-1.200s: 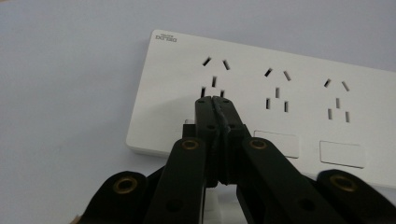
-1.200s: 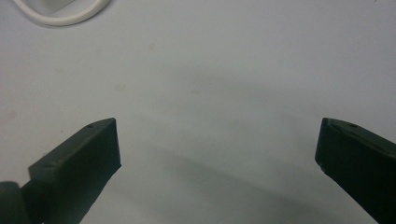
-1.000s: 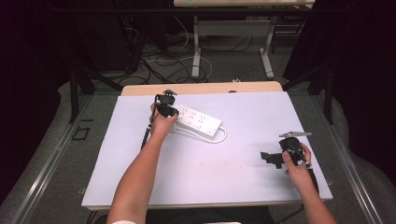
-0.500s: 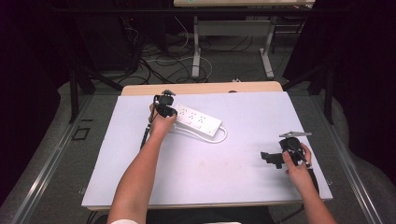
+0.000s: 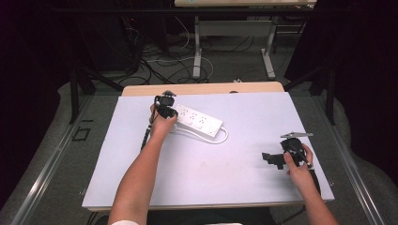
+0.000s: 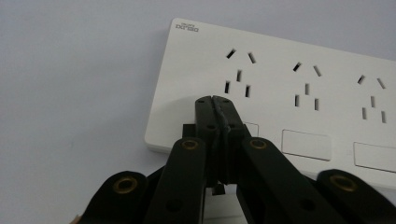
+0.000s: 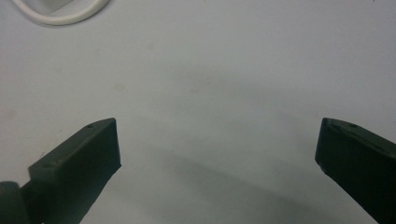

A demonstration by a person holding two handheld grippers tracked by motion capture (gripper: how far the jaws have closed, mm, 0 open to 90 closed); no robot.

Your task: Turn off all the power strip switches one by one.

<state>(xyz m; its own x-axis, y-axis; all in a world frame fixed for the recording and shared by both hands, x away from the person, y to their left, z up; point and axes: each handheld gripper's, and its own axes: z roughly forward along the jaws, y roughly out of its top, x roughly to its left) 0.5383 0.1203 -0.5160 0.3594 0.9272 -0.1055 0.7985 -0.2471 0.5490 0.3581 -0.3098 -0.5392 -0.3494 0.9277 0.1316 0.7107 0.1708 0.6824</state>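
Your left gripper (image 6: 215,100), jaws pressed together, has its tips on the near-left end of the white power strip (image 5: 199,121) (far left of the table (image 5: 234,173)). Your right gripper (image 5: 274,160), spread wide, sits well apart.

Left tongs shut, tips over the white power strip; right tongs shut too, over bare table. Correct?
Not quite. The right tongs stand wide open over the pale table, as the right gripper view shows. The left tongs are shut, tips over the white rectangular plastic power strip.
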